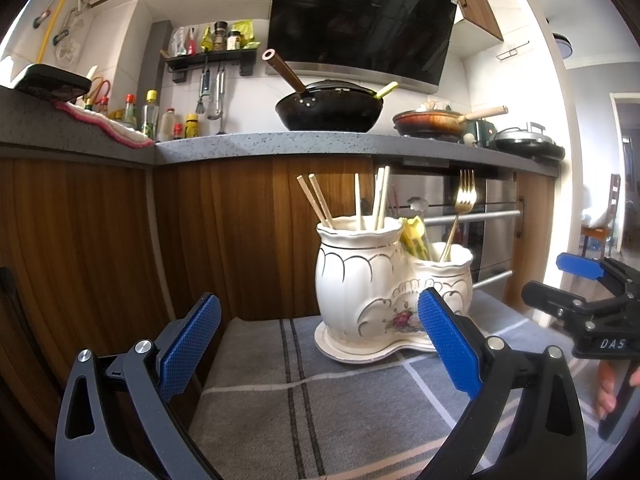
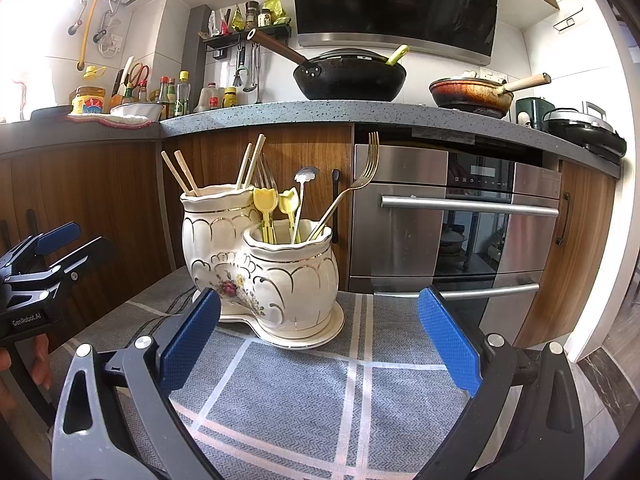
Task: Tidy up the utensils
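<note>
So both grippers are just hanging out over the desk with nothing in them: the left gripper (image 1: pixel 318 344) has its blue textured pads spread wide, and the right gripper (image 2: pixel 319 338) is spread just as wide, also empty. The thing that matters is the glossy cream ceramic double-pot utensil holder with gold scallop trim and a painted flower (image 2: pixel 260 264), sitting on its own matching saucer base on the grey woven cloth with pale stripes (image 2: pixel 304 392) that covers the desk. From the right wrist view it's at about 11 o'clock of the gap between the pads, close in; from the left wrist view it's more like 1 o'clock. The sorting looks basically done to me: the pale wooden chopsticks (image 2: pixel 180 174) lean out of the taller pot, which makes sense since they're long, while the thin gold metal fork (image 2: pixel 362 176), the yellow plastic tulip-topped spoons (image 2: pixel 266 204) and a slim silver flower-ended spoon (image 2: pixel 304 178) stand in the shorter front pot. The ceramic looks slick and top-heavy with everything fanned out, so I'd guess bumping it is the main risk. Nothing loose left on the cloth that I can see.
</note>
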`<state>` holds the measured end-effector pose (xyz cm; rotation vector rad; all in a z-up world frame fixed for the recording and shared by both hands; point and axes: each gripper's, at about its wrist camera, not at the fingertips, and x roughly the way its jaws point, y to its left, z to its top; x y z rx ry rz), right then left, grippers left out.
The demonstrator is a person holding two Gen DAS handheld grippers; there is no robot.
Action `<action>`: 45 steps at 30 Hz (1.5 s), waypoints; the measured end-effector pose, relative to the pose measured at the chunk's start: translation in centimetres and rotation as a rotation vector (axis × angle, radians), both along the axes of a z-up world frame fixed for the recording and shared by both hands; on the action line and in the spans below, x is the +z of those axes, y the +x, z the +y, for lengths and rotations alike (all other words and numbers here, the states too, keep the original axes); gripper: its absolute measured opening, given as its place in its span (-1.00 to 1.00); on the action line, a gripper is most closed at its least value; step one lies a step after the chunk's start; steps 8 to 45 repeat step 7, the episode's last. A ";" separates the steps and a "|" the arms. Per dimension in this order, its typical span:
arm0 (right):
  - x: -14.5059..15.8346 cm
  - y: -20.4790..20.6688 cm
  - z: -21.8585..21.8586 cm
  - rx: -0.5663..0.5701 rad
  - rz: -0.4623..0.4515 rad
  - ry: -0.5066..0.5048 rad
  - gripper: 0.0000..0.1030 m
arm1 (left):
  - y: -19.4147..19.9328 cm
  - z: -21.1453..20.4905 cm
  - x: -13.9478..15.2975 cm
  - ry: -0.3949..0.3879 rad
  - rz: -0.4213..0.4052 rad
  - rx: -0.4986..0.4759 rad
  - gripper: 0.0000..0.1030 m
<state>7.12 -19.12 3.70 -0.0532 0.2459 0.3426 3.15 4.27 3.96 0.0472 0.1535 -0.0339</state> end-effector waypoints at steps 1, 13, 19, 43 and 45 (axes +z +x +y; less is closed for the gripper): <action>0.0 0.0 0.0 0.000 0.000 0.000 0.89 | 0.0 0.0 0.0 0.000 0.002 0.003 0.90; 0.0 0.1 0.0 0.001 0.006 -0.003 0.89 | 0.5 0.3 0.1 -0.013 0.037 0.017 0.90; 0.0 0.1 0.0 0.001 0.006 -0.003 0.89 | 0.5 0.3 0.1 -0.013 0.037 0.017 0.90; 0.0 0.1 0.0 0.001 0.006 -0.003 0.89 | 0.5 0.3 0.1 -0.013 0.037 0.017 0.90; 0.0 0.1 0.0 0.001 0.006 -0.003 0.89 | 0.5 0.3 0.1 -0.013 0.037 0.017 0.90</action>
